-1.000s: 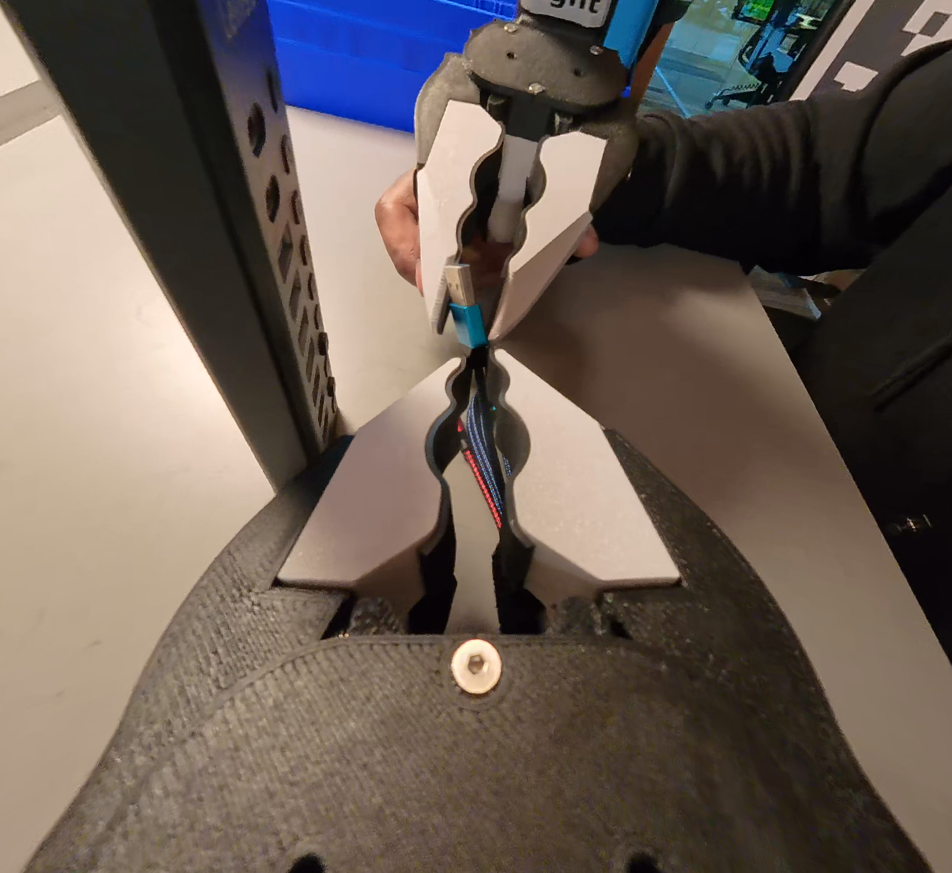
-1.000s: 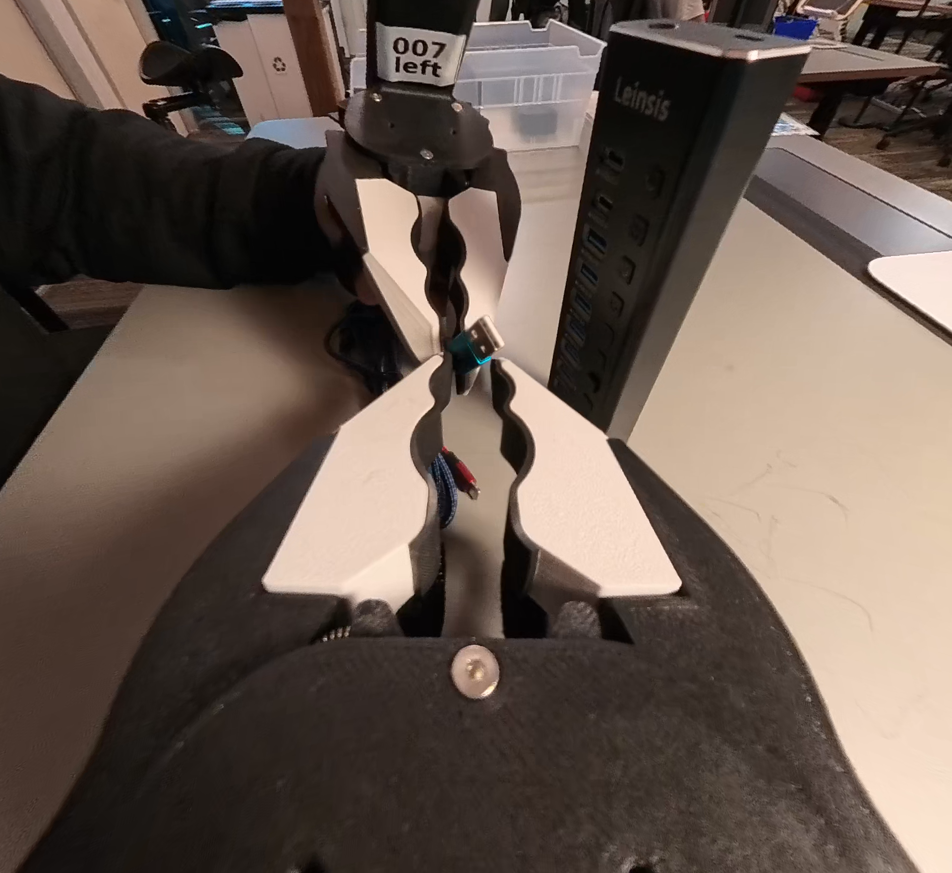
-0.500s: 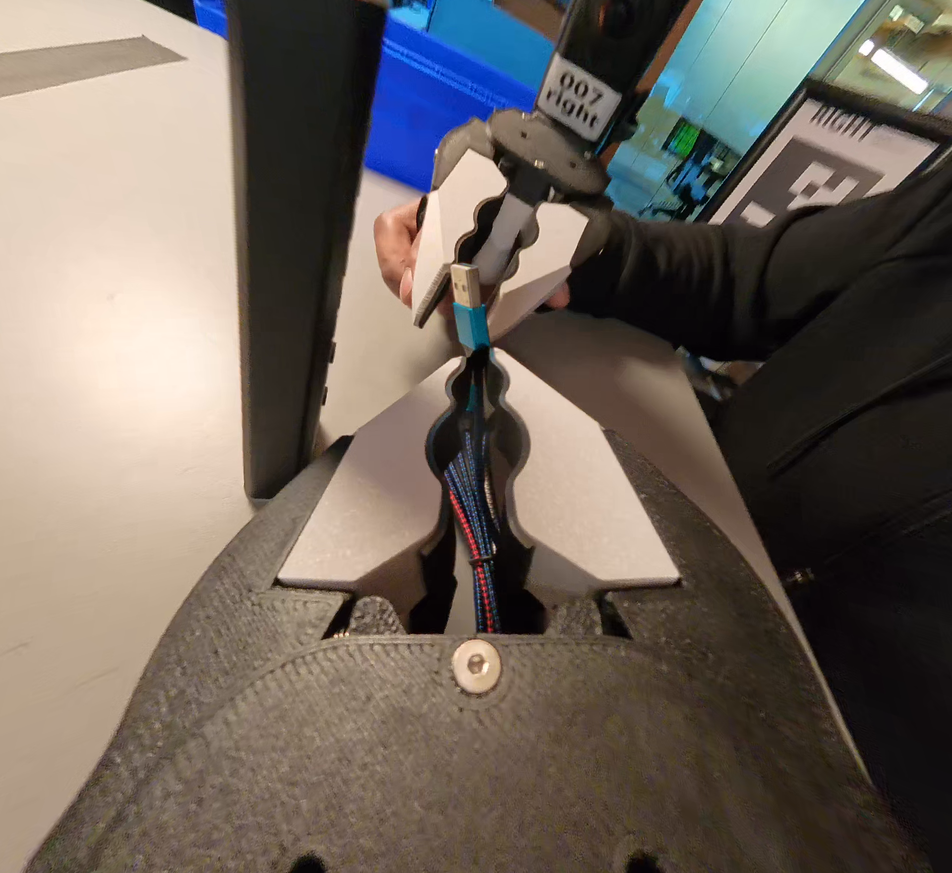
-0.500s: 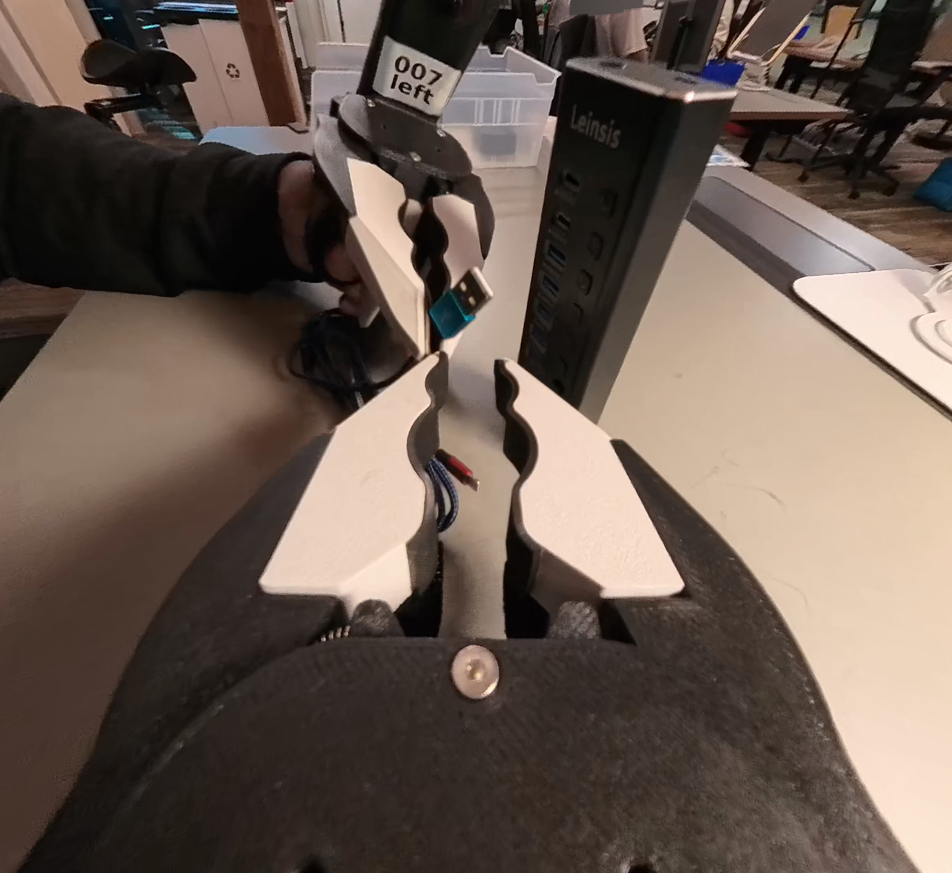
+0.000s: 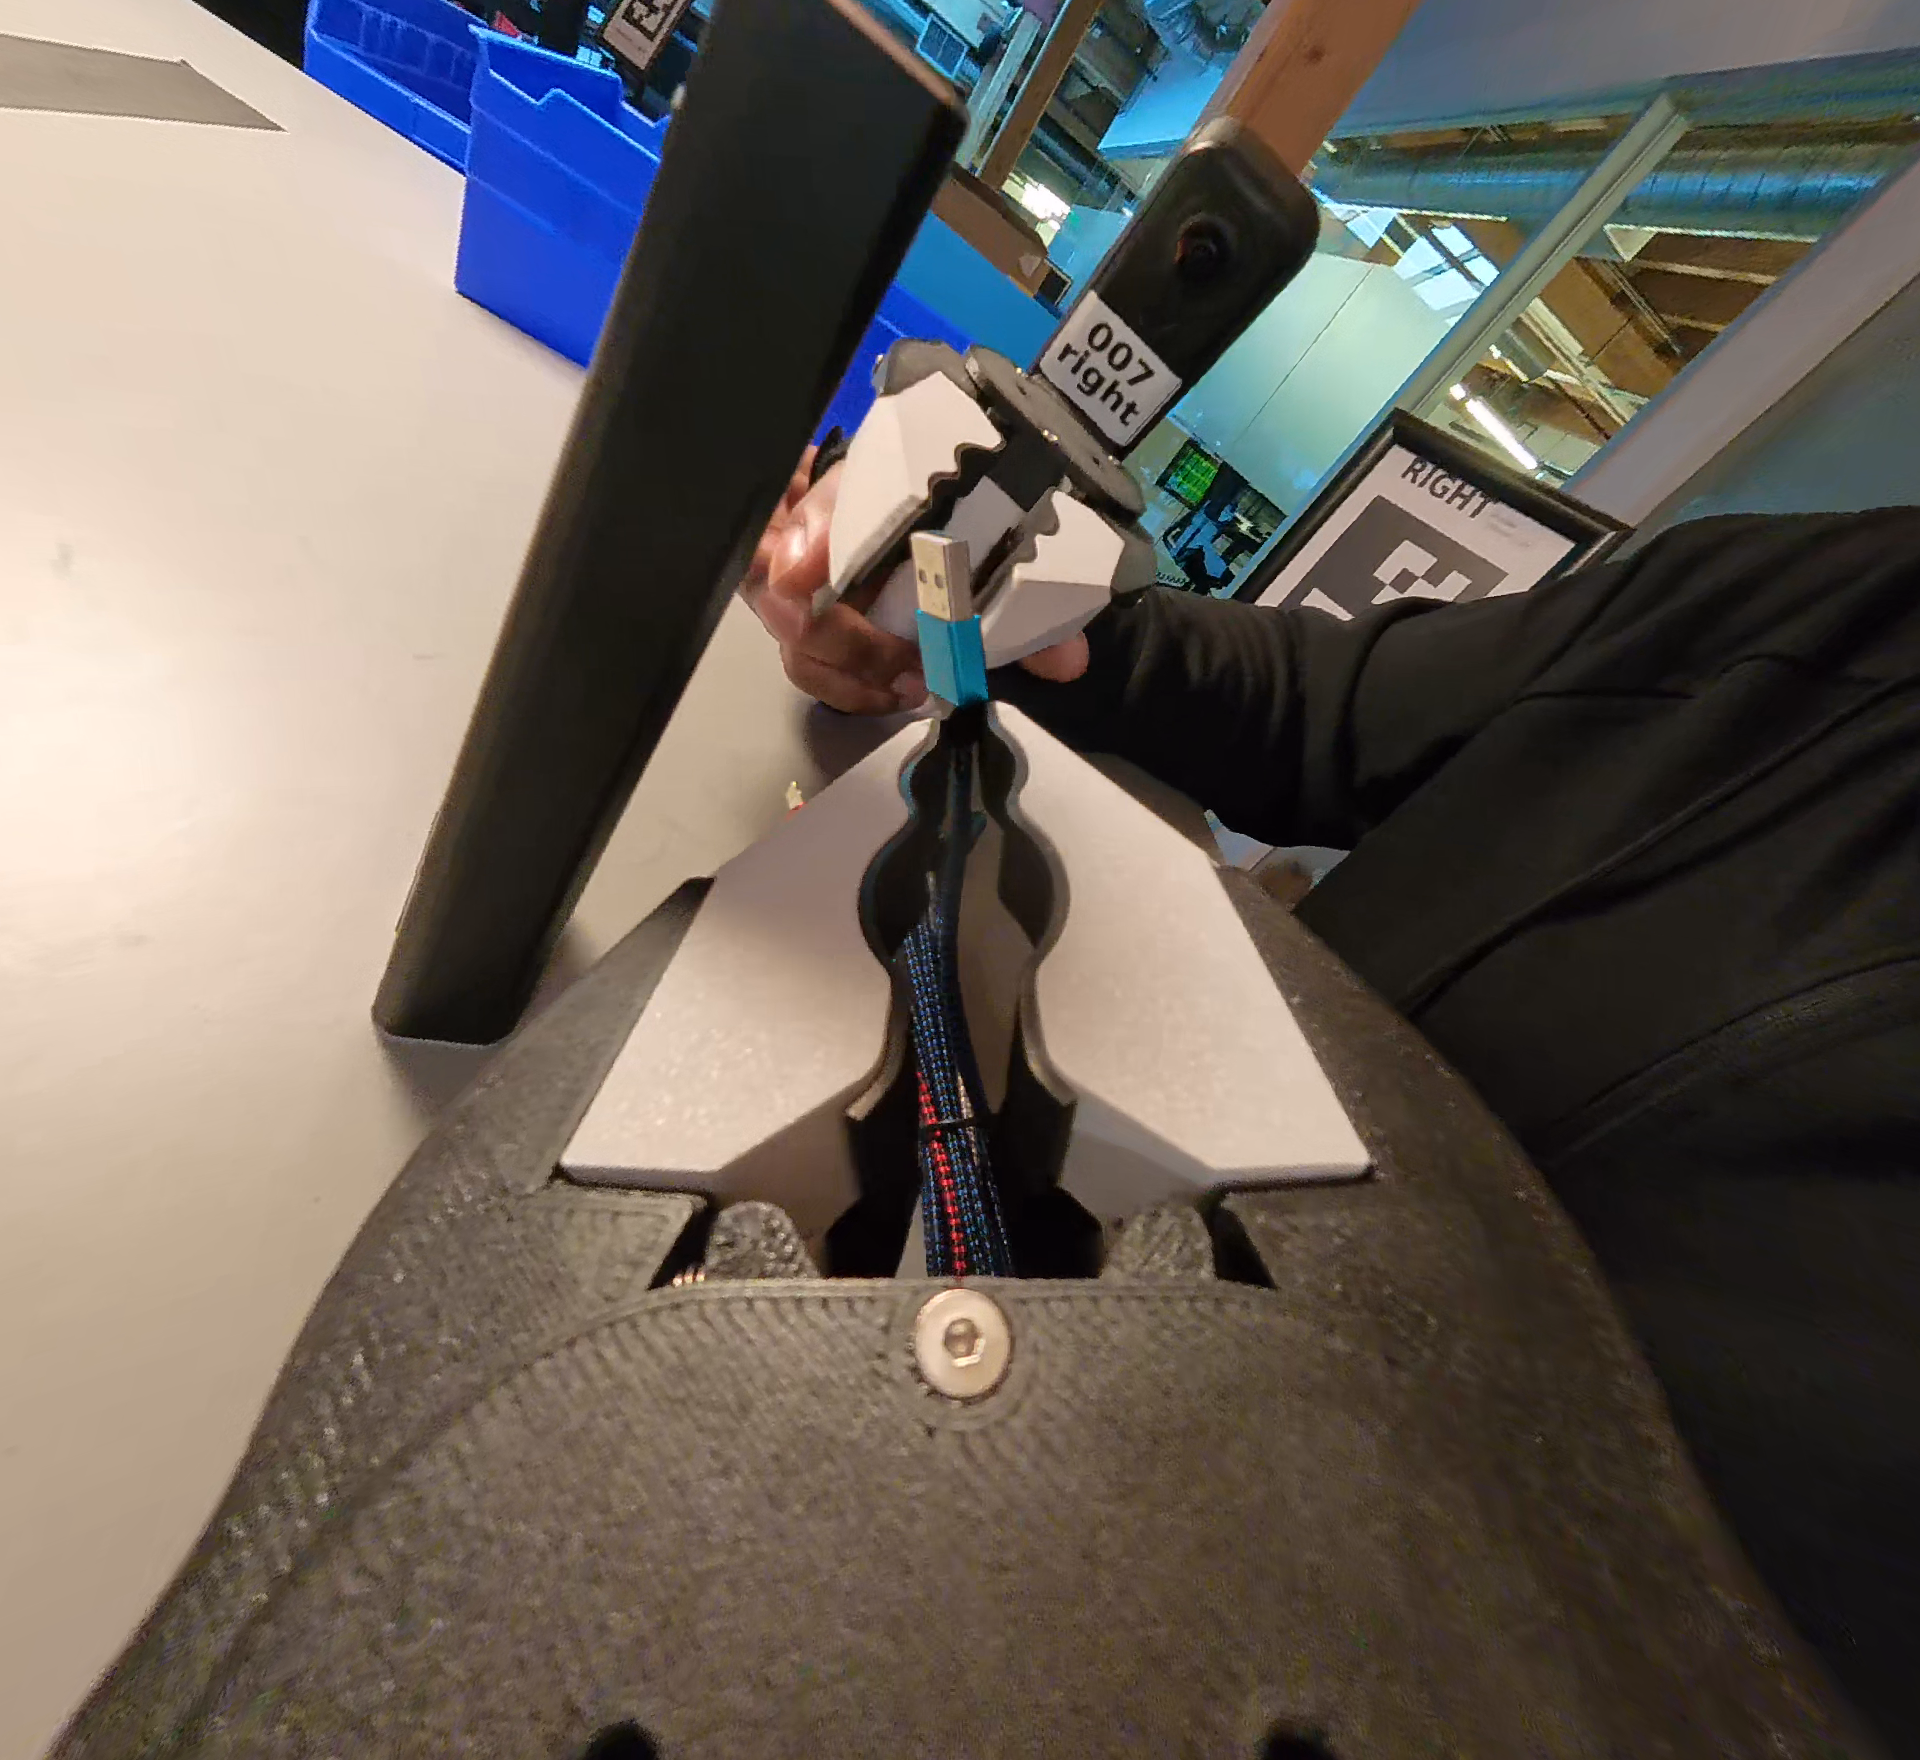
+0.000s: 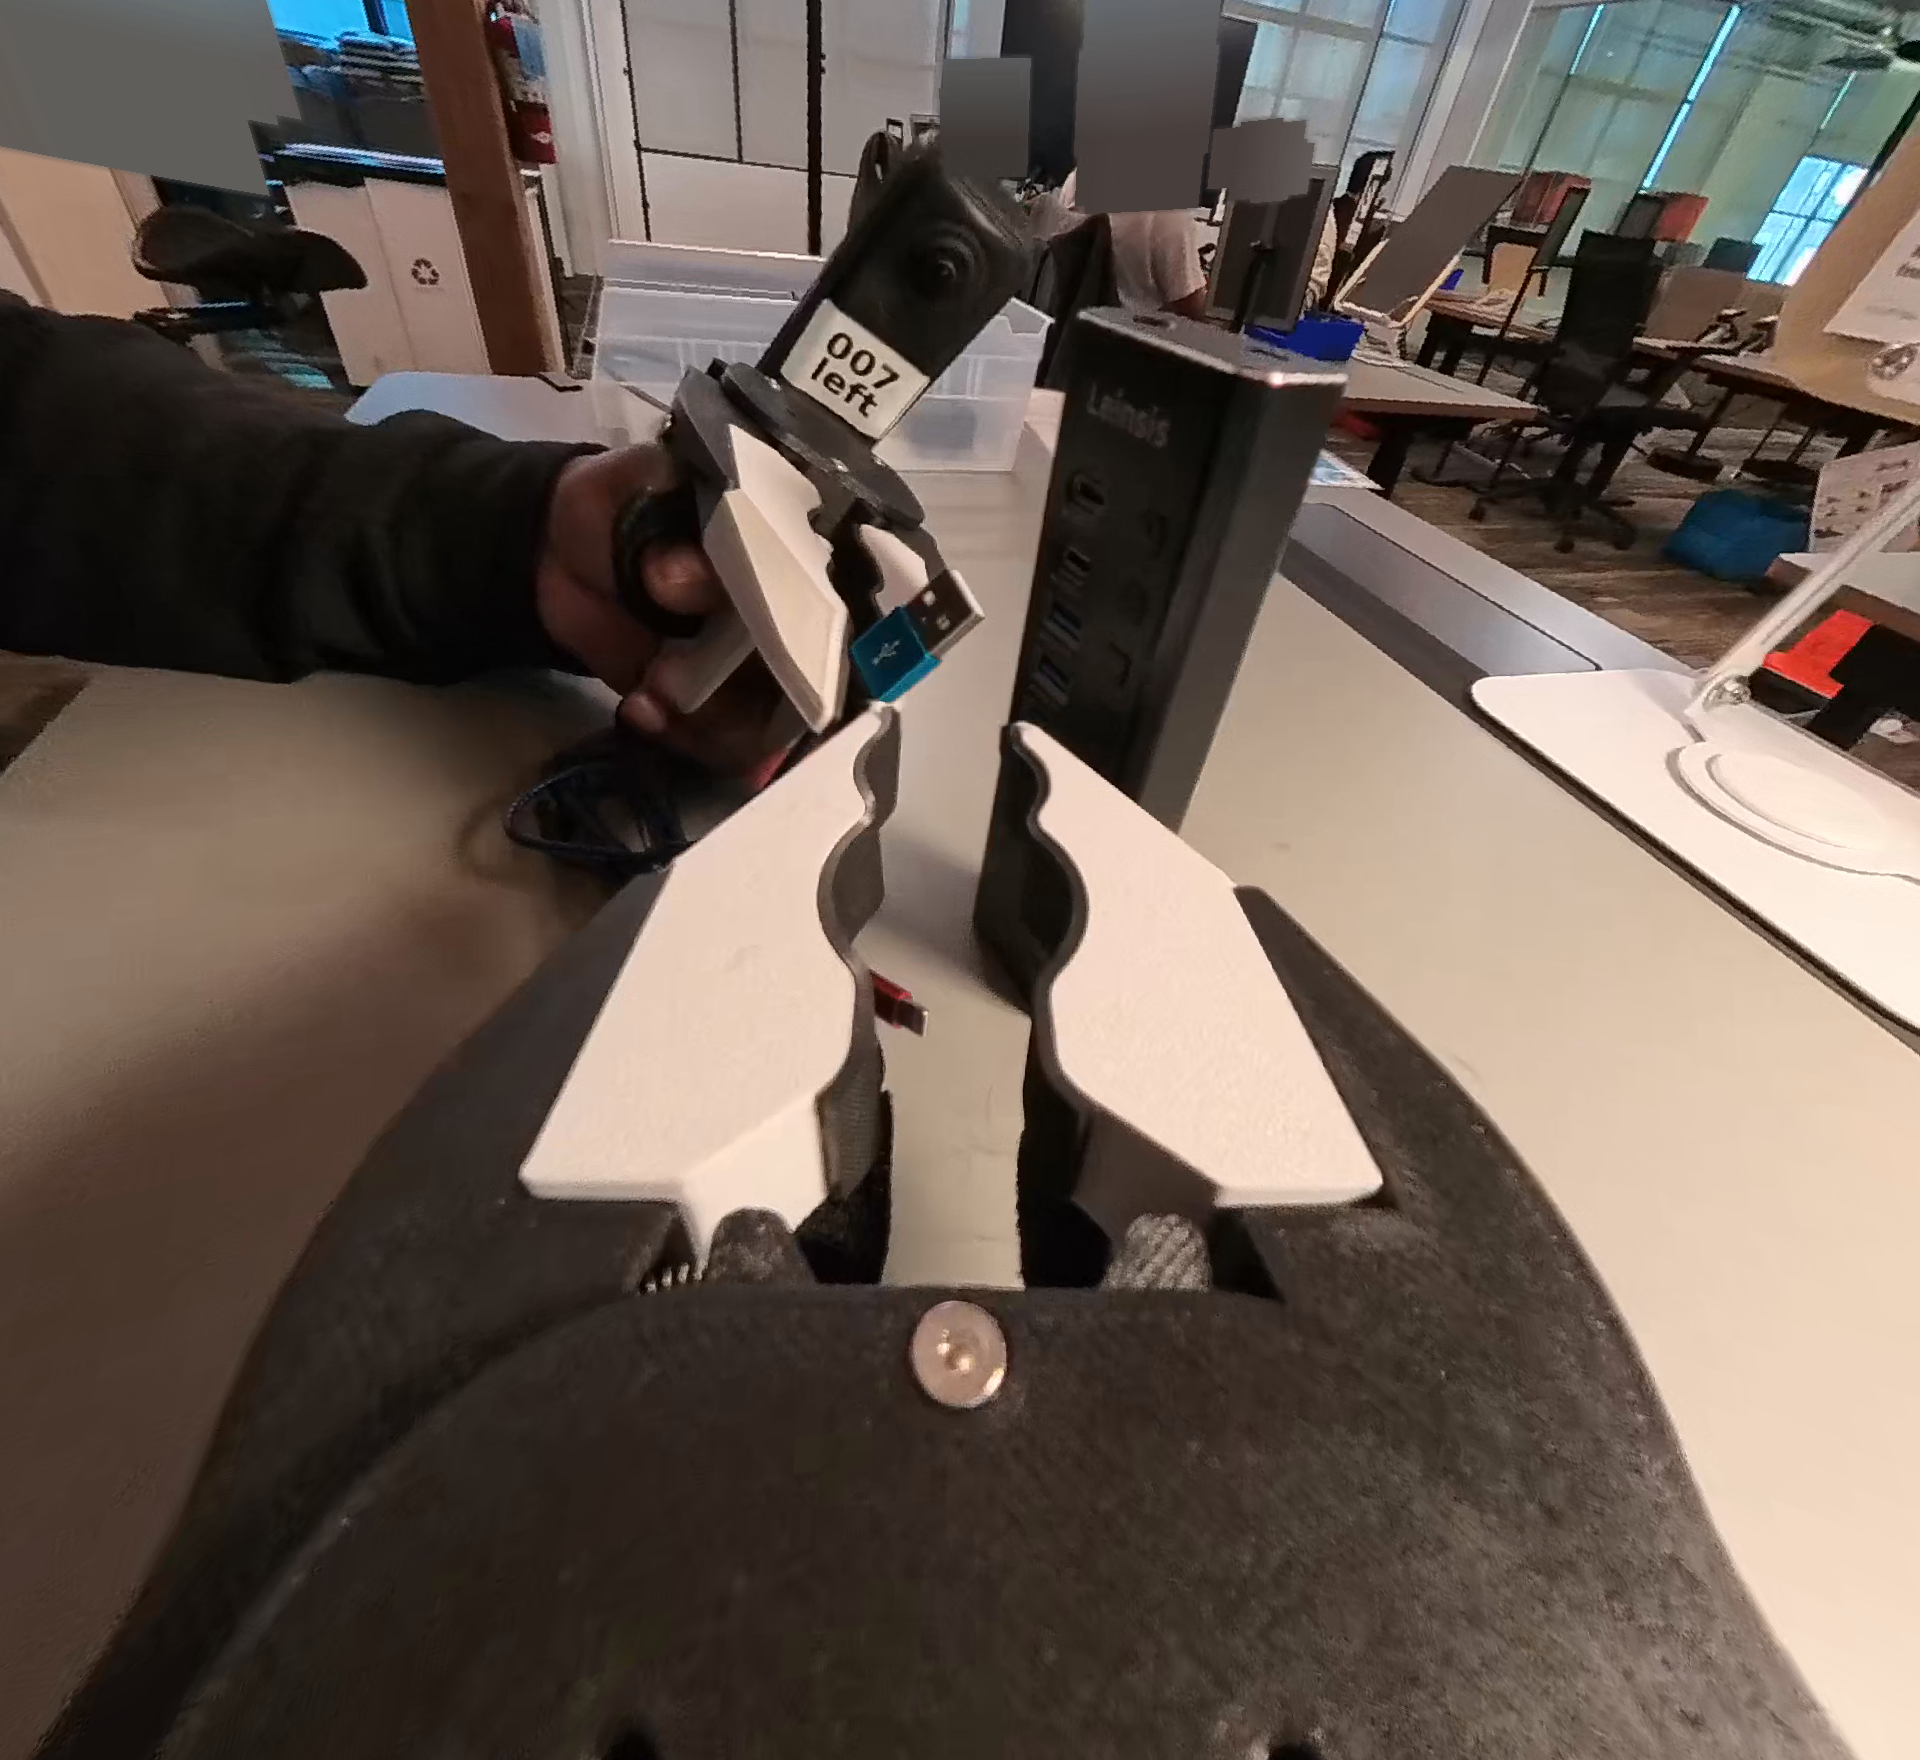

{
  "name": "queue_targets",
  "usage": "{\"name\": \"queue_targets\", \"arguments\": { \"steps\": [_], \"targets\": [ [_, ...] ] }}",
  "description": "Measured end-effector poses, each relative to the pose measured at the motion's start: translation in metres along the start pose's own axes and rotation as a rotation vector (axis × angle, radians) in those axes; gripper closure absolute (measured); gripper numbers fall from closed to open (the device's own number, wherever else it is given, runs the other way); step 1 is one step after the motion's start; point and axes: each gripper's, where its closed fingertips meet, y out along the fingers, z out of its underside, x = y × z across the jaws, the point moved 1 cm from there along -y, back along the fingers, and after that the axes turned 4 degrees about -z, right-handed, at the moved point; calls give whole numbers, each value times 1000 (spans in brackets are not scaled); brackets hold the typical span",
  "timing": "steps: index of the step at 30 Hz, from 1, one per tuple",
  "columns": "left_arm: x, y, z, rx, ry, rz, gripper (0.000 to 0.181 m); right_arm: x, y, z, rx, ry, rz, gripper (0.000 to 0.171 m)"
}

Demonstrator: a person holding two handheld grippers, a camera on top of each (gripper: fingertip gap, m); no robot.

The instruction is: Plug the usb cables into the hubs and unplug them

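The usb cable [image 5: 954, 1014] is in my left gripper [image 5: 961, 723]: its jaws are closed on the dark braided cord just behind the plug [image 5: 948, 630], so the blue shell and silver tip stick out past the fingertips. In the right wrist view that same plug [image 6: 914, 635] points out of the left gripper [image 6: 831, 661] toward the port face of the hub [image 6: 1153, 609], close to it but not touching. The hub is a tall black tower standing upright on the table [image 6: 1455, 931]; from my left camera I see only its plain back side [image 5: 665, 484], just left of the plug.

My right gripper [image 6: 951, 744] has its jaws a modest gap apart with nothing between them. It sits low in front of the hub's base, the right finger overlapping the bottom of the tower in the view. Through the gap a small red connector [image 6: 899, 1004] lies on the table, possibly the other end of a cable, though I can't trace it. A loose coil of dark cord [image 6: 592, 817] lies on the table under the left hand [image 6: 623, 609].

Behind the hub there are blue bins [image 5: 540, 183] on one side and a clear plastic bin [image 6: 966, 401] on the other. A white lamp base [image 6: 1766, 796] rests on a white mat at the right. The table is pale and smooth; beyond it is an open office with desks, chairs and large windows.
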Motion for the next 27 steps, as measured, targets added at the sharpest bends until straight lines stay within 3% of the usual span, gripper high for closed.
{"name": "queue_targets", "arguments": {
  "steps": [8, 27],
  "targets": [
    [0, 5, 5, 45, 109, -59, 174, 1, 1, 1, 6, -18, 9, 152],
    [3, 4, 0, 12, 80, -64, 174, 1, 3, 0, 7, -20, 13, 152]
  ]
}}
